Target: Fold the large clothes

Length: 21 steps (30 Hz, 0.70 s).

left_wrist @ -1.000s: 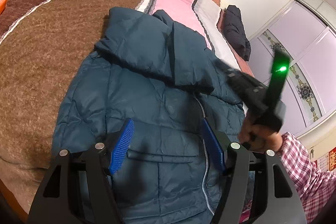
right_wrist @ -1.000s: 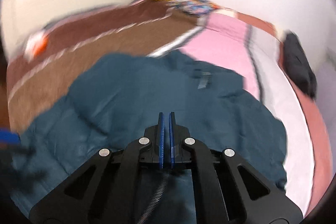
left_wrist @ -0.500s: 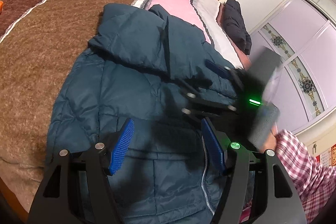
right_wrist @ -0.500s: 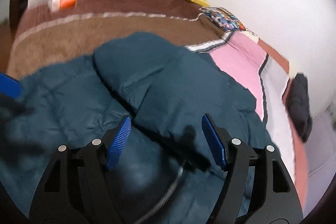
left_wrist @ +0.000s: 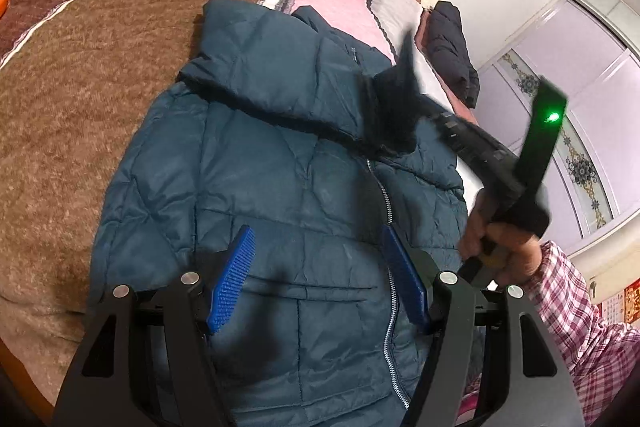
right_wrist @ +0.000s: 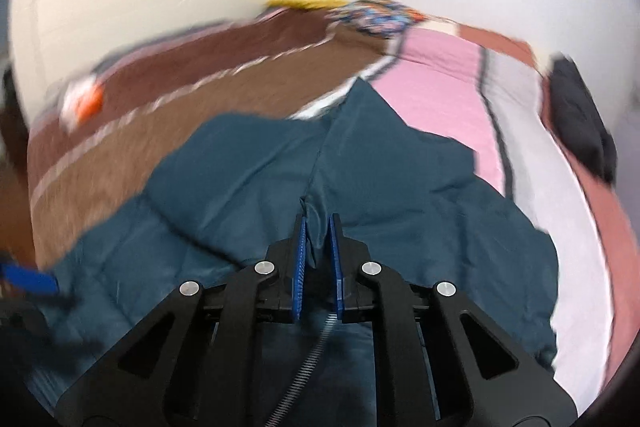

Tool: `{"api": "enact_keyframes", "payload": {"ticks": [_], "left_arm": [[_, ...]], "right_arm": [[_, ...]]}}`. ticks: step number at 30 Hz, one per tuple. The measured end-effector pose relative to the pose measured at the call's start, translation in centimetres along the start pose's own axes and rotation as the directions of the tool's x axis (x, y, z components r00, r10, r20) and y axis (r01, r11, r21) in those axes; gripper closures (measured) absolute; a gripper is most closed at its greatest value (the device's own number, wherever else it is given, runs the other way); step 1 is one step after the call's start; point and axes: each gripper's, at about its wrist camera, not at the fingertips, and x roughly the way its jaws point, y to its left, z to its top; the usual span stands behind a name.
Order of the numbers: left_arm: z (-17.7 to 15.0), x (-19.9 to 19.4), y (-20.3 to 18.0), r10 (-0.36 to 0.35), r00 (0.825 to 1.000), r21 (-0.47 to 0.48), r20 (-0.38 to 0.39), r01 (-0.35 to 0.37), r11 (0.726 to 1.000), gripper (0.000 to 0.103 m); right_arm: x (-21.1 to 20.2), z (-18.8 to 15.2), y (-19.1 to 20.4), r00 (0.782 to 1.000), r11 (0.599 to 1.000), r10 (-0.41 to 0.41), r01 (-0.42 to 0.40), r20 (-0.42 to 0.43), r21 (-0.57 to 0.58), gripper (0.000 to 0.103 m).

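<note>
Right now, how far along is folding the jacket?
Early. Done: the teal jacket lies spread on the bed, zipped. In hand: the right gripper has just been closing and pinches a fold of jacket fabric; the left gripper hangs open above the hem. Left: every fold.

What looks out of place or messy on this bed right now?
Nothing is spilled or damaged. The teal puffer jacket is unfolded, its hood flopped over the chest. A black garment lies crumpled at the bed's far edge.
</note>
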Motion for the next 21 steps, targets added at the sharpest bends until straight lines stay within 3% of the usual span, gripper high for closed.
{"api": "enact_keyframes", "payload": {"ticks": [4,6,7,9,12,16,19,21], "left_arm": [[0.1,0.2,-0.4,0.001,1.0,0.006,-0.005,-0.001,1.0,0.038],[0.2,0.5,-0.6,0.008,1.0,0.013,-0.012,-0.008,1.0,0.038],[0.3,0.6,-0.8,0.011,1.0,0.019,-0.016,-0.011,1.0,0.038],[0.6,1.0,-1.3,0.015,1.0,0.037,-0.019,-0.014,0.999,0.038],[1.7,1.7,-2.6,0.031,0.999,0.081,-0.008,-0.03,0.996,0.038],[4.5,3.0,-4.2,0.1,0.994,0.149,0.045,-0.106,0.983,0.038],[7.3,4.2,-4.4,0.171,0.981,0.149,0.095,-0.184,0.972,0.038],[9.2,5.0,-4.1,0.22,0.967,0.134,0.127,-0.237,0.962,0.038]], "right_arm": [[-2.7,-0.6,-6.9,0.993,0.957,-0.116,0.102,0.037,0.273,0.09],[-3.4,-1.8,-10.2,0.983,0.91,-0.181,0.175,-0.018,0.376,0.07],[-3.7,-2.4,-11.3,0.981,0.892,-0.19,0.187,-0.034,0.412,0.054],[-4.4,-4.0,-13.3,0.978,0.854,-0.198,0.202,-0.061,0.479,0.053],[-5.1,-5.8,-15.2,0.985,0.813,-0.154,0.171,-0.078,0.557,0.052],[-4.8,-8.1,-17.4,0.997,0.694,-0.013,0.063,-0.076,0.717,0.049],[-3.9,-8.4,-18.5,0.996,0.614,0.088,-0.028,-0.033,0.789,0.049],[-3.2,-8.1,-18.6,0.993,0.596,0.11,-0.037,-0.036,0.802,0.049]]}}
